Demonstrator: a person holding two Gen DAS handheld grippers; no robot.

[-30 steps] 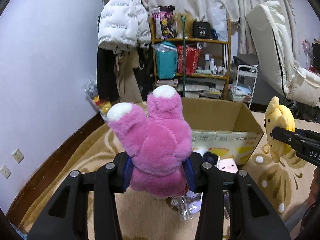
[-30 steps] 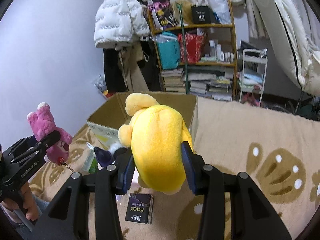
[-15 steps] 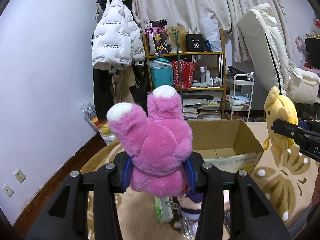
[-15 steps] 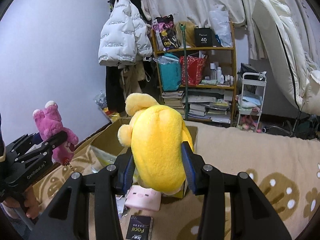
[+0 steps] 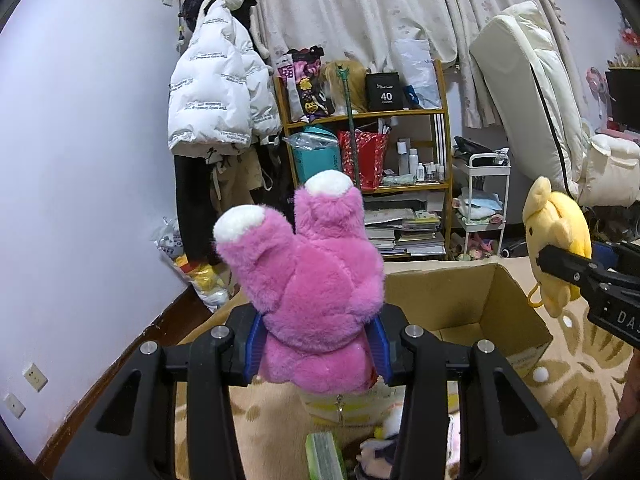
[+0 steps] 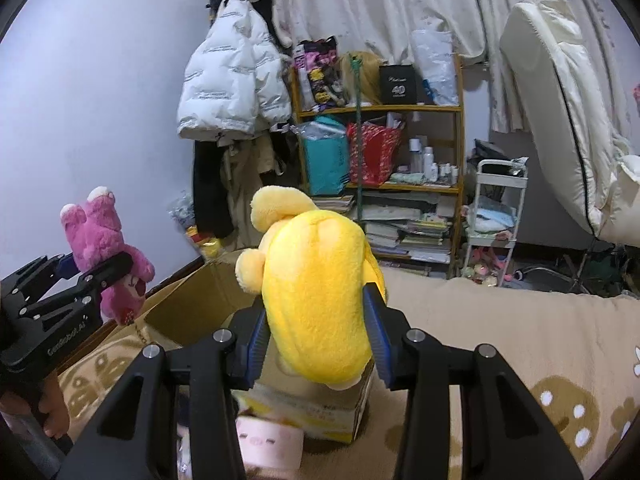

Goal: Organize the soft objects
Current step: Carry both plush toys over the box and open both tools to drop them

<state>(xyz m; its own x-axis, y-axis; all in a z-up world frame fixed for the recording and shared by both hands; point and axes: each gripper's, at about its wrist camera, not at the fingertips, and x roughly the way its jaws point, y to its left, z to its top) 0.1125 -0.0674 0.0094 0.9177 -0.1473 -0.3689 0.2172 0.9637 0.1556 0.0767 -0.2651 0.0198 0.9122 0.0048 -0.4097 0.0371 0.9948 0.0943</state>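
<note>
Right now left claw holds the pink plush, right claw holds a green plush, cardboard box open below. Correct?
Not quite: the plush in the right claw is yellow, as the right wrist view shows. The left claw does hold the pink plush, and the cardboard box is open.

A lived-in home room — bedroom or living space. White puffer jacket (image 5: 218, 92) hung on the wall, floral curtains (image 5: 360, 12), a wooden shelf (image 5: 368, 152) crammed with books, bags and bottles, a patterned rug (image 6: 520, 344) on the floor — an upended mattress (image 5: 528, 92) beside.
</note>
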